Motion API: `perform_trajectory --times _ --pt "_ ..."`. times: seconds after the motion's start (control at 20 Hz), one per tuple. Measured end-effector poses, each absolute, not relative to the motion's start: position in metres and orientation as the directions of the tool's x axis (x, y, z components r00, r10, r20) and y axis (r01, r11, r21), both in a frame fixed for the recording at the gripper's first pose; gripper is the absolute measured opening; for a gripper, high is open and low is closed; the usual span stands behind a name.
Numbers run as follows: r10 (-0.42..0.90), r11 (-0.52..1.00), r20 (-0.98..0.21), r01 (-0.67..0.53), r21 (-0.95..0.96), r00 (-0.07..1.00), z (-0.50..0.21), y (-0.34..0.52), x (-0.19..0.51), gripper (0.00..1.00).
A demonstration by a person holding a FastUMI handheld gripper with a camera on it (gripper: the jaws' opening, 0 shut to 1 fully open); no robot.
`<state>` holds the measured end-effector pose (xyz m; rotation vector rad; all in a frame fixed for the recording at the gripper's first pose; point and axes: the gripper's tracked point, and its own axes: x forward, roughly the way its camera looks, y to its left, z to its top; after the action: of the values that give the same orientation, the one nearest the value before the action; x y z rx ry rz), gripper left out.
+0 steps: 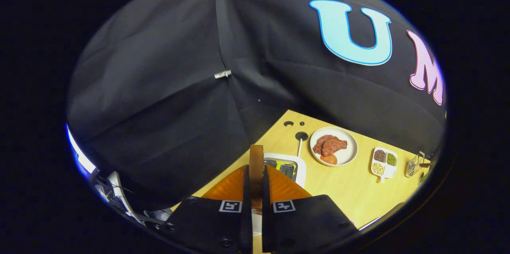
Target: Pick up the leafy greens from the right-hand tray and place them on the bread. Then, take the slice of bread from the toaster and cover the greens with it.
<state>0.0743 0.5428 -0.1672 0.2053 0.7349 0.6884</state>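
Gripper view: tongs (256, 174) pinch bread slice (256, 162) (edge-on) above toaster (301, 166).

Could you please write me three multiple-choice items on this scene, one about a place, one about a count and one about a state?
1. Where is the bread slice?
A. between the claw fingers
B. on the round plate
C. in the divided dish

2. How many compartments has the divided dish?
A. two
B. three
C. five

3. What state is the claw in?
A. wide open
B. shut on the bread slice
C. shut on nothing

Answers: 1 A, the slice stands upright between the fingers; 2 B, three fillings show in the dish; 3 B, both fingers press the slice's sides.
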Motion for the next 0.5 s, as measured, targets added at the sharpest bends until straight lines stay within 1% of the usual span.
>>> perform_trajectory --times 0.1,0.25,0.35,0.5 --pt "0.65 0.76 -0.513 -0.487 0.431 0.561 -0.147 0.518 0.074 0.13" --pt "0.629 0.775 -0.487 -0.437 0.457 0.606 -0.131 0.466 0.07 0.14" --pt "0.592 0.798 -0.489 -0.383 0.465 0.641 -0.131 0.426 0.062 0.13" --pt "0.515 0.842 -0.518 -0.288 0.457 0.683 -0.149 0.369 0.052 0.13"
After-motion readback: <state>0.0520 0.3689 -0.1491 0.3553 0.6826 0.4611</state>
